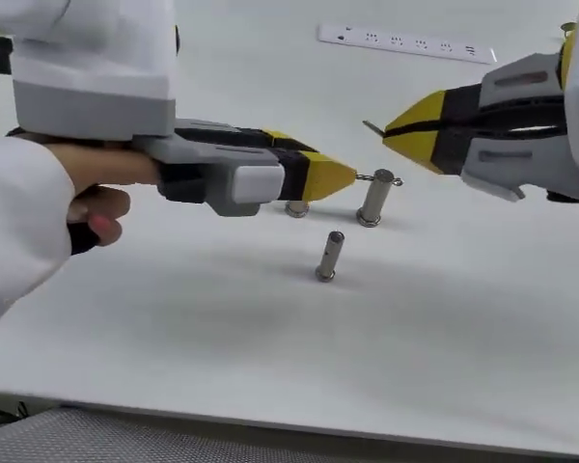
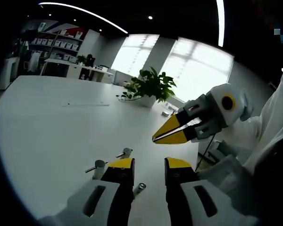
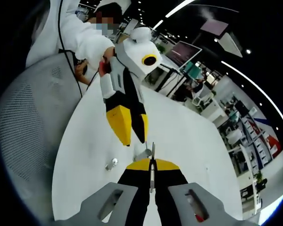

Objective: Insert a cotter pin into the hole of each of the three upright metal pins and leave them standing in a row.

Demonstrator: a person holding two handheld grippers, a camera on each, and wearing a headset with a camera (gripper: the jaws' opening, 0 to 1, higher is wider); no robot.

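Note:
Three short metal pins stand on the white table point(image 1: 270, 357). The back pin point(image 1: 374, 198) carries a cotter pin point(image 1: 384, 178) through its top. The front pin point(image 1: 330, 256) stands bare, and a third pin point(image 1: 297, 207) is mostly hidden behind my left gripper point(image 1: 336, 177). That gripper is open with nothing between its jaws point(image 2: 149, 165), its tip close to the back pin's left side. My right gripper point(image 1: 394, 130) hovers above and right of the pins, shut on a thin cotter pin point(image 1: 372, 125) that sticks out of its tip point(image 3: 152, 149).
A white power strip point(image 1: 405, 43) lies at the back of the table. The table's front edge point(image 1: 270, 424) runs along the bottom, with a mesh chair below it. A potted plant point(image 2: 151, 87) stands far off.

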